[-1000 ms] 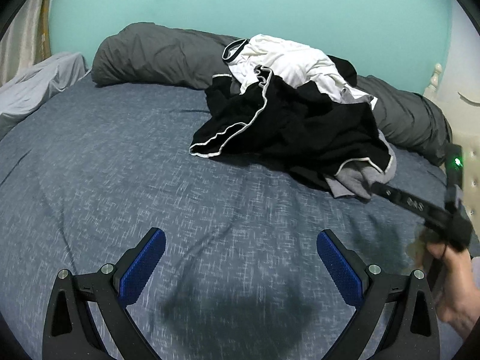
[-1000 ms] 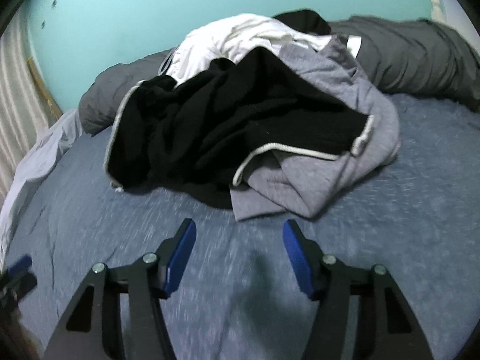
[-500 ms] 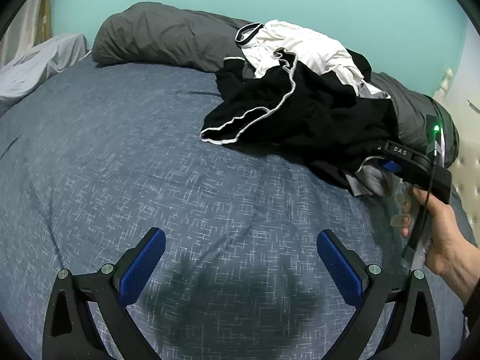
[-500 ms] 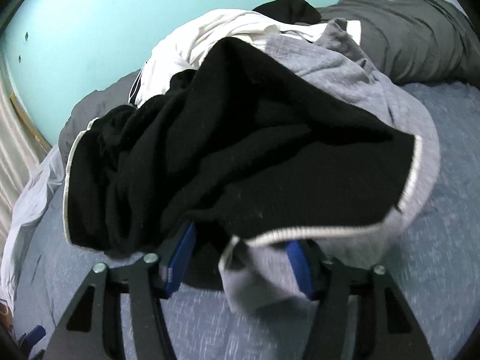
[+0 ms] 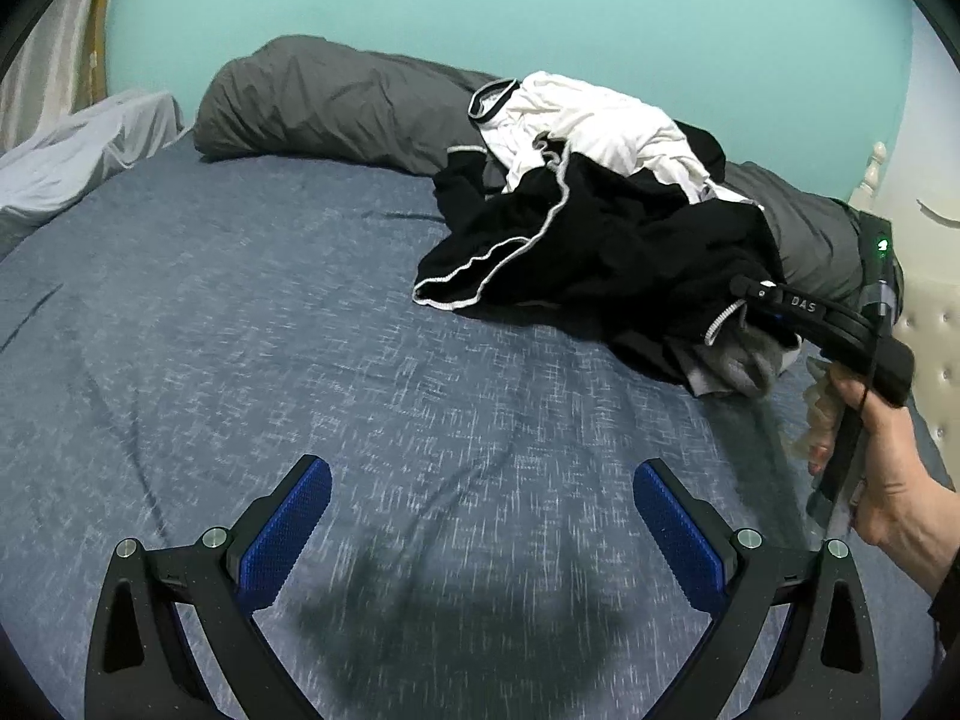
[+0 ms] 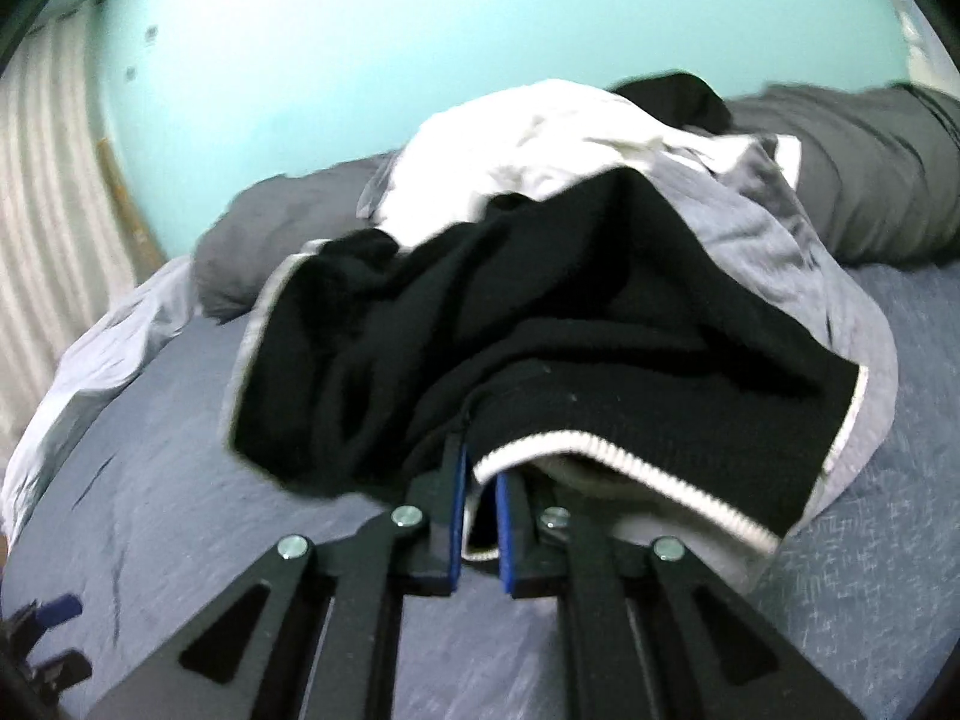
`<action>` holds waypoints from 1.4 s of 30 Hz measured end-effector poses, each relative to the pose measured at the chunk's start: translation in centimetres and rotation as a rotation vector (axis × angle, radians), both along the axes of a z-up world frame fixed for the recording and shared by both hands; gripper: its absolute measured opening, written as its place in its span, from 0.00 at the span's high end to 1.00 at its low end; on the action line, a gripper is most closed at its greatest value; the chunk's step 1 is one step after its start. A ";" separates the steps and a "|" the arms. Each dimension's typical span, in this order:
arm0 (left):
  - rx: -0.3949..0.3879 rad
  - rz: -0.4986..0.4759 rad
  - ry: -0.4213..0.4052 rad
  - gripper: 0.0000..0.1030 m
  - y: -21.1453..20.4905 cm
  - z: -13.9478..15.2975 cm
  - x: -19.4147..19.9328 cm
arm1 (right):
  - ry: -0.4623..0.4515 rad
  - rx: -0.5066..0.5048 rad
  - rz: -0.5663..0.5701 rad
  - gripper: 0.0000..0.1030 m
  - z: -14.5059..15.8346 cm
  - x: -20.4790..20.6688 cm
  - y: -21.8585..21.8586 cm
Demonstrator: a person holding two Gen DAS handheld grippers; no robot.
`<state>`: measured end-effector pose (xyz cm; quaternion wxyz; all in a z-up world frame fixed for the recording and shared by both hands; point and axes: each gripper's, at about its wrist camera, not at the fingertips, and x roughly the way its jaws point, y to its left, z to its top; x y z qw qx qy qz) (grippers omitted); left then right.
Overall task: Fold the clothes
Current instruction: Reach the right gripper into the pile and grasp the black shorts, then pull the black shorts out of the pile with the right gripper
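We've got a bed [image 5: 252, 360] with a blue-grey cover taking up most of both views, a long dark grey pillow [image 5: 336, 102] along the teal wall, and a heap of clothes [image 5: 600, 228] sitting on the far right part of the bed against that pillow. Nothing in the heap is folded: white top [image 5: 600, 126] on the crest, black garment with white piping [image 6: 540, 324] draped over the front, grey garment [image 6: 798, 252] underneath on the right side. Step in hand, as we read it: pulling one piece out of the heap. Our right gripper [image 6: 480, 516] is pinched down narrow on the piped hem of the black garment (a strip of black cloth with white edge shows between the blue pads [image 6: 457, 516]). Our left gripper [image 5: 480, 528] hangs wide apart over bare cover, holding nothing, well clear of the heap. Next move likely calls for dragging the black piece free onto the bare cover without hauling the grey one along, since they overlap, then getting the left gripper onto a second edge so we can spread it flat. Right view is blurred, so grip depth is unclear.
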<state>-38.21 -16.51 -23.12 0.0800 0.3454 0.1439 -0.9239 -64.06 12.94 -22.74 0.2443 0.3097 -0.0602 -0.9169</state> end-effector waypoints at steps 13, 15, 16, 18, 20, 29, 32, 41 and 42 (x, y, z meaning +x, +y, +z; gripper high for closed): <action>0.023 0.034 0.069 0.00 1.7 2.0 10.8 | 0.136 -0.050 0.105 0.98 8.7 11.9 -0.4; 0.025 0.037 0.080 0.00 2.3 2.4 13.0 | 0.149 -0.041 0.104 0.98 10.1 14.7 -0.1; 0.027 0.036 0.082 0.00 2.5 2.5 14.0 | 0.155 -0.034 0.102 0.98 10.8 16.1 0.0; 0.036 0.029 0.084 0.00 3.0 2.7 16.3 | 0.173 -0.032 0.091 0.98 12.5 19.3 0.5; 0.038 0.029 0.091 0.00 3.4 3.1 18.8 | 0.190 -0.045 0.081 0.98 14.2 22.1 1.0; 0.074 0.059 0.089 0.00 3.8 4.6 27.5 | 0.243 -0.048 0.075 0.99 23.3 32.1 2.6; 0.084 0.049 0.110 0.00 4.4 5.4 29.2 | 0.269 -0.031 0.098 0.99 26.3 35.5 2.9; 0.105 -0.017 0.130 0.00 6.5 4.2 31.5 | 0.159 -0.003 0.131 0.98 23.4 39.5 4.8; 0.107 -0.027 0.119 0.00 6.8 3.8 31.4 | 0.121 0.002 0.114 0.98 21.5 39.2 5.0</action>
